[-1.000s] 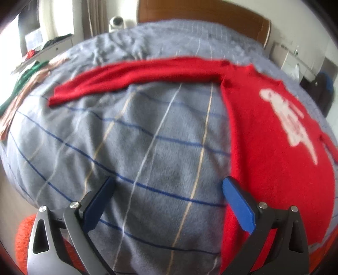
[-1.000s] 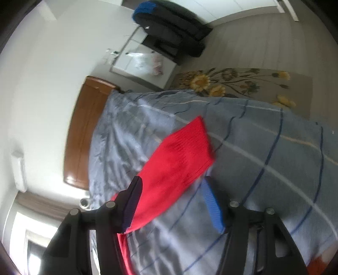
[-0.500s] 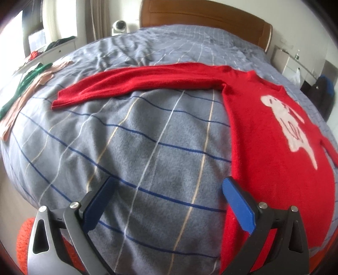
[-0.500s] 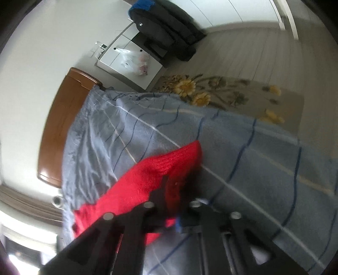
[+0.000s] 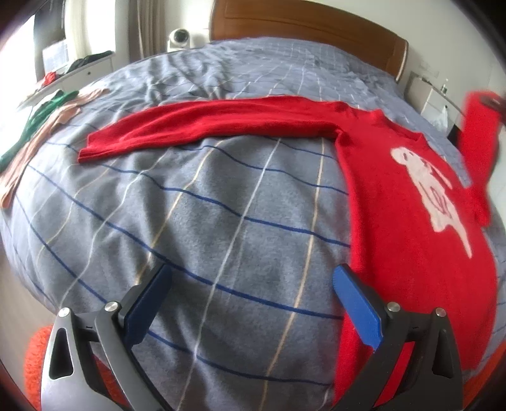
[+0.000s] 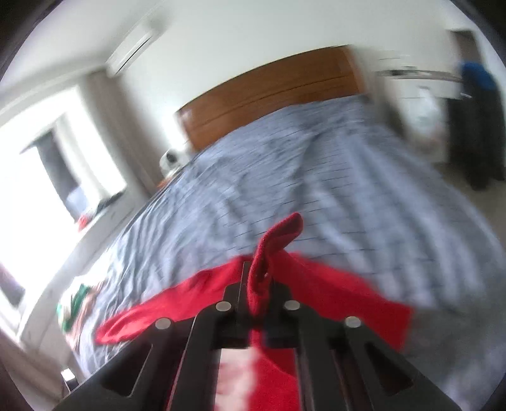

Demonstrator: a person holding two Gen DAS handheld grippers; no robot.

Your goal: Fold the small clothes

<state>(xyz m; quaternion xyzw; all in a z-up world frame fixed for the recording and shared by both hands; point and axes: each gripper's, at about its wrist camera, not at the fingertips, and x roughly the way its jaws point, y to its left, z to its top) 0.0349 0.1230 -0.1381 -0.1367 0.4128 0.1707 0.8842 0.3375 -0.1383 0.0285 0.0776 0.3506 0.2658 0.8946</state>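
Note:
A red sweater [image 5: 420, 227] with a white animal print lies flat on the grey striped bed [image 5: 202, 215]. Its left sleeve [image 5: 202, 126] stretches out to the left. My left gripper [image 5: 253, 303] is open and empty, low over the blanket, left of the sweater's hem. My right gripper [image 6: 257, 284] is shut on the cuff of the right sleeve [image 6: 278, 237] and holds it up above the sweater body [image 6: 332, 303]. In the left wrist view the lifted sleeve [image 5: 477, 132] hangs at the far right.
Green and pink clothes [image 5: 41, 113] lie at the bed's left edge. A wooden headboard [image 5: 303, 28] stands at the back. A white nightstand [image 5: 433, 98] is at the right, a white dresser [image 5: 79, 72] at the left. Something orange [image 5: 34, 363] sits by my left gripper.
My right gripper has closed on the right sleeve's cuff and lifted it off the bed, swinging round over the sweater. My left gripper has stayed open and nearly still.

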